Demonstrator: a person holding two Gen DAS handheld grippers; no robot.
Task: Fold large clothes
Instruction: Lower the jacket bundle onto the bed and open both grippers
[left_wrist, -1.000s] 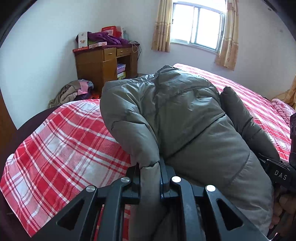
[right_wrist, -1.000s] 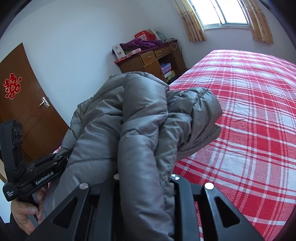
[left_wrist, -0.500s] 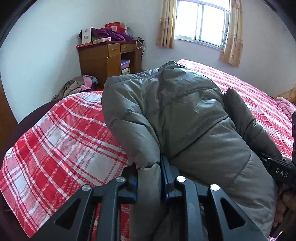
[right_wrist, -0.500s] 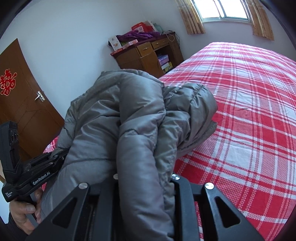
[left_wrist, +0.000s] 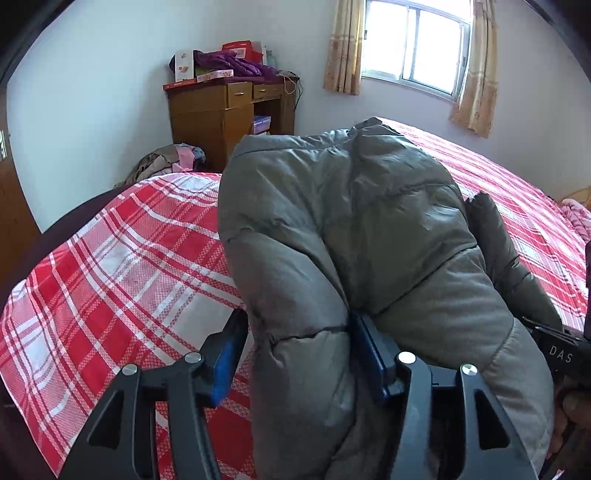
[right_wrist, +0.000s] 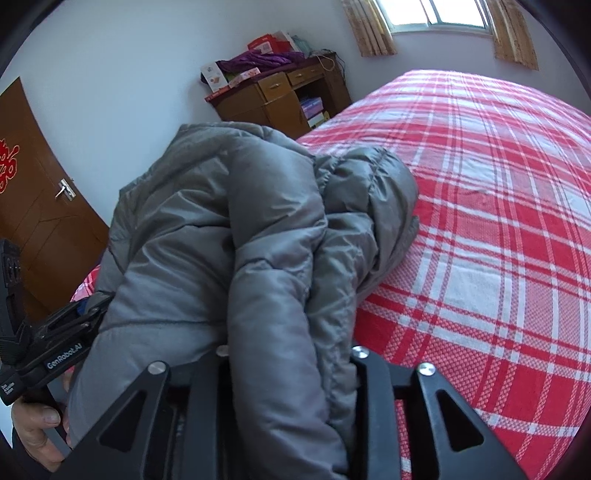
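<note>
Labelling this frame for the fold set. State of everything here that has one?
Jacket: bunched in a puffy heap on the bed, an edge between each gripper's jaws.
Left gripper: jaws opening; one pad clear of the fabric.
Right gripper: jaws opening; fabric fills the gap.
Door: shut.
Desk: drawers shut, top piled with clutter.
Curtains: drawn aside.

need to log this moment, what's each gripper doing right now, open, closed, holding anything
Left gripper: jaws opening, left pad clear of the grey puffer jacket fold between them.
Right gripper: jaws opening, jacket fold still filling them.
</note>
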